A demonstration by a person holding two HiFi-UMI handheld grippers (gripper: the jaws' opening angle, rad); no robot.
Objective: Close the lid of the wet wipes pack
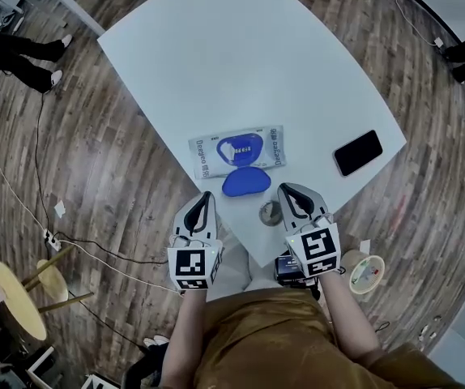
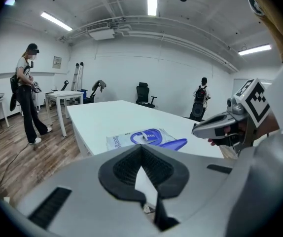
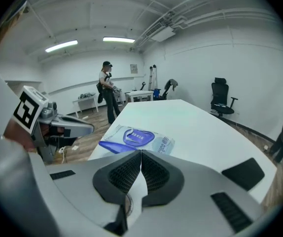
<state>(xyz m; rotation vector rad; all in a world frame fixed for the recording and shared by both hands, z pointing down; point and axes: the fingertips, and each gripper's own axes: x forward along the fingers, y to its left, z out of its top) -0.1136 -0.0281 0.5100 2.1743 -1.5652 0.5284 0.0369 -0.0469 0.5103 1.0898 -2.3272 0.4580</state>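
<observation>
A pale blue wet wipes pack (image 1: 237, 151) lies flat near the white table's near corner. Its dark blue oval lid (image 1: 245, 181) is flipped open toward me and rests on the table. The same pack (image 2: 144, 138) shows ahead in the left gripper view, and the pack (image 3: 137, 138) also shows ahead in the right gripper view. My left gripper (image 1: 202, 203) hangs just short of the table edge, left of the lid, jaws together and empty. My right gripper (image 1: 291, 196) sits over the table corner, right of the lid, also shut and empty.
A black phone (image 1: 357, 152) lies near the table's right edge. A small roll of tape (image 1: 270, 213) sits on the table (image 1: 241, 55) between the grippers. Another tape roll (image 1: 365, 272) lies on the floor. Cables cross the wooden floor at left. People stand farther back in the room.
</observation>
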